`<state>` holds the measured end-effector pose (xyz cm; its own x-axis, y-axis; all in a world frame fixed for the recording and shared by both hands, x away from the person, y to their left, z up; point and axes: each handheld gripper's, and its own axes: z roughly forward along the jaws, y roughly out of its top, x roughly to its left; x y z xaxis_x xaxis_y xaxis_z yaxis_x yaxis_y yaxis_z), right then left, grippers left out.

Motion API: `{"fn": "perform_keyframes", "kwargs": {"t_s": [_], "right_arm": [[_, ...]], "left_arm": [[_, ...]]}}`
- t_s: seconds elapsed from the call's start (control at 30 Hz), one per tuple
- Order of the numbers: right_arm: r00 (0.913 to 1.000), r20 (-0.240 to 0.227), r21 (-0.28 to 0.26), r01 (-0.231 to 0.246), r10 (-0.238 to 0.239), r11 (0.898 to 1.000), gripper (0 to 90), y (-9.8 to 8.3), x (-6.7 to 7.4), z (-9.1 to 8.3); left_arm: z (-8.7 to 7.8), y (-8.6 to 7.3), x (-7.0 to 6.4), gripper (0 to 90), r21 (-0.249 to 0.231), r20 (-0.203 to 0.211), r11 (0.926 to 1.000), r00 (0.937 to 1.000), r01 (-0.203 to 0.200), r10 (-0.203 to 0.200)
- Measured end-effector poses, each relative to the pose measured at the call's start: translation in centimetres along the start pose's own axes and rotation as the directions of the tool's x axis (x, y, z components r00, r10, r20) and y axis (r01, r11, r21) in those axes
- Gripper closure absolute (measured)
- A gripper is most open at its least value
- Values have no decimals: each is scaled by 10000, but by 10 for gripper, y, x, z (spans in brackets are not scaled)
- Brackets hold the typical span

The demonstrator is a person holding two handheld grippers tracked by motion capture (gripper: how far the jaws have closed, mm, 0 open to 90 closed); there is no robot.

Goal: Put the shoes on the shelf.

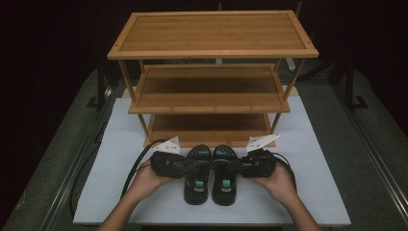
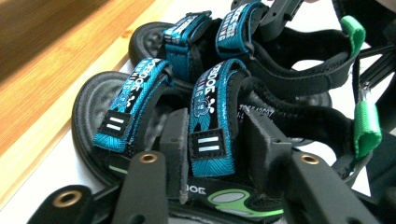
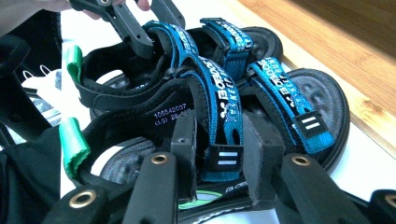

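Observation:
A pair of black sandals with blue straps and green heel tabs stands side by side on the white mat, toes toward the rack. My left gripper (image 1: 189,168) comes in from the left onto the left sandal (image 1: 197,179). In the left gripper view its jaws (image 2: 212,144) sit either side of that sandal's blue midfoot strap (image 2: 210,130), pads against it. My right gripper (image 1: 236,167) meets the right sandal (image 1: 224,179) from the right. In the right gripper view, the right gripper (image 3: 222,149) has its pads pressed on the blue strap (image 3: 229,126).
A three-shelf bamboo rack (image 1: 211,103) stands just behind the sandals, its lowest shelf (image 1: 207,125) at mat level. The white mat (image 1: 115,159) covers the table's middle. Black cables (image 1: 139,161) loop from each gripper. Metal rails run along both table sides.

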<state>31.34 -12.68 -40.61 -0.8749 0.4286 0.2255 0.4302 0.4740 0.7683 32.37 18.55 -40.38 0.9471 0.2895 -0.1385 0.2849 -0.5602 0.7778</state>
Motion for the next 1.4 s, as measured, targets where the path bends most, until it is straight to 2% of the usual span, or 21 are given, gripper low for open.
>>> {"fn": "perform_keyframes", "kwargs": {"t_s": [0.13,0.3,0.5,0.63,0.8,1.07,1.17,1.3,1.4], "right_arm": [[10000,39,5,-33,33,10000,688,1,1,0],[9999,69,-129,-102,103,9999,690,3,0,-1],[9998,189,-373,-23,30,9993,694,15,-2,-4],[9992,396,-580,68,-45,9983,694,23,-7,-4],[9974,716,-910,73,-8,9958,694,34,-21,-2],[9838,1775,-1396,494,-241,9890,694,50,-38,11],[9811,1916,-1398,541,-266,9887,694,53,-43,16],[9790,2014,-1441,600,-301,9877,694,53,-49,23],[9789,2034,-1568,504,-177,9863,694,53,-53,25]], "left_arm": [[-4,2,-1,691,27,-272,10000,9996,-20,21],[-7,5,-2,701,-348,-679,9994,9977,-15,-9],[-11,15,2,703,-506,-1008,9986,9949,-130,78],[-14,22,9,703,-696,-1281,9975,9917,-151,61],[-15,29,25,703,-795,-1532,9967,9882,-160,37],[-4,31,48,702,-1209,-2134,9926,9769,-143,-119],[-1,27,54,702,-1324,-2348,9911,9719,-150,-167],[1,26,59,703,-1499,-2725,9882,9621,-307,-114],[3,24,63,702,-1597,-2859,9865,9582,-360,-113]]}}
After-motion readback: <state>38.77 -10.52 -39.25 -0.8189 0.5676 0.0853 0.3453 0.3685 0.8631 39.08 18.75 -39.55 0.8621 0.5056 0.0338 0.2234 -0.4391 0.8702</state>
